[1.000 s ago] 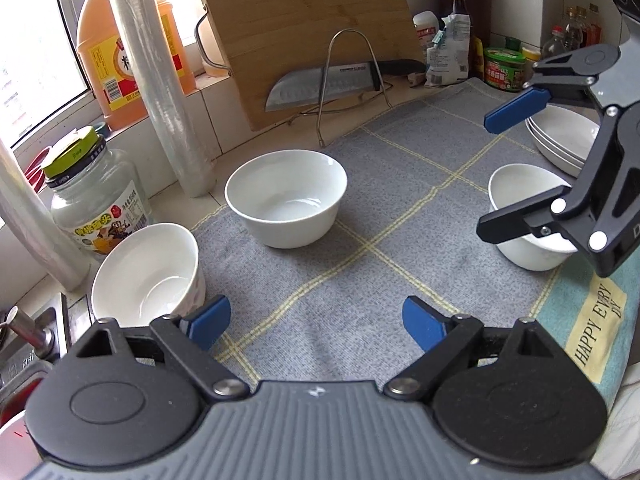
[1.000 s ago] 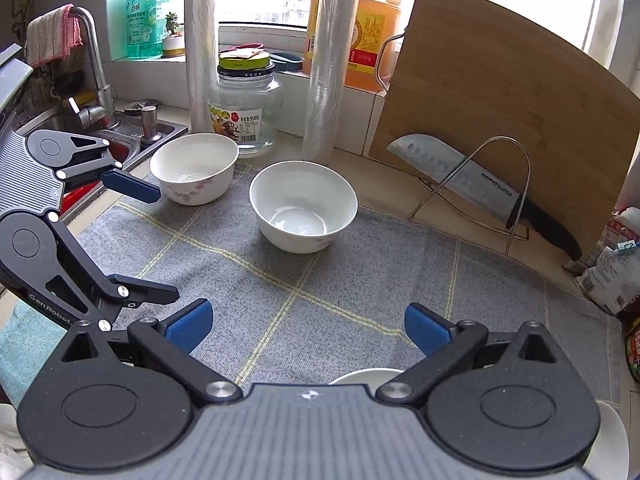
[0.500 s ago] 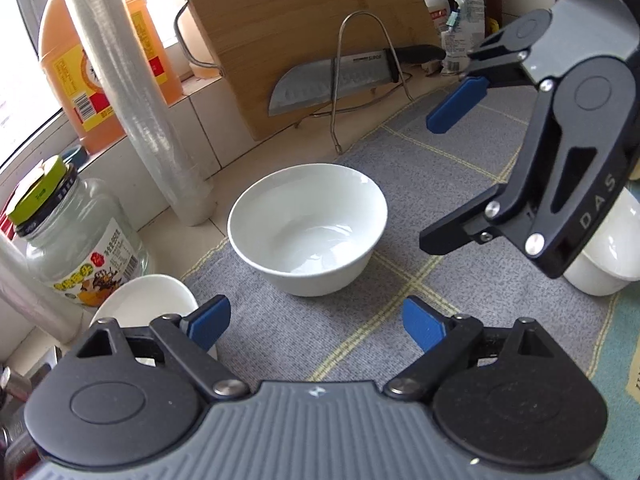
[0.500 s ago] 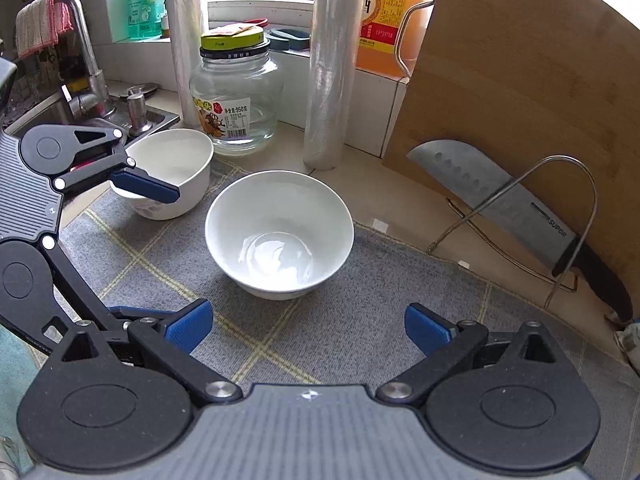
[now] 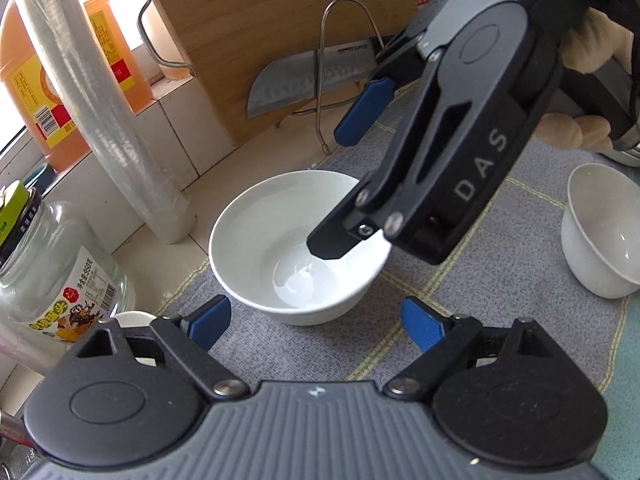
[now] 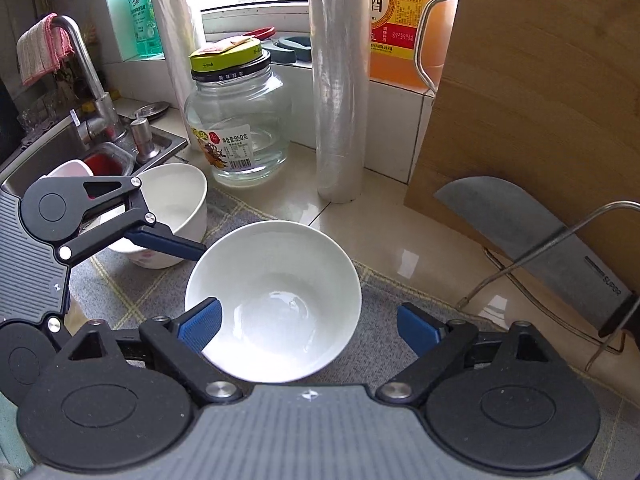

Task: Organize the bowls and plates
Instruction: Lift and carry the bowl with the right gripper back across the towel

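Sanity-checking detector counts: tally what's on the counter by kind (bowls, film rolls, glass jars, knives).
Bowls: 3
Film rolls: 2
Glass jars: 1
Knives: 1
Total: 7

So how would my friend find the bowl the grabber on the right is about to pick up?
Find the big wooden cutting board leaning at the back, then look down to the grey checked cloth in front. The plain white bowl sits in the middle there, with the right gripper closing around its rim. Its neighbour beside the sink, the flowered bowl, has pink marks; this one has none.
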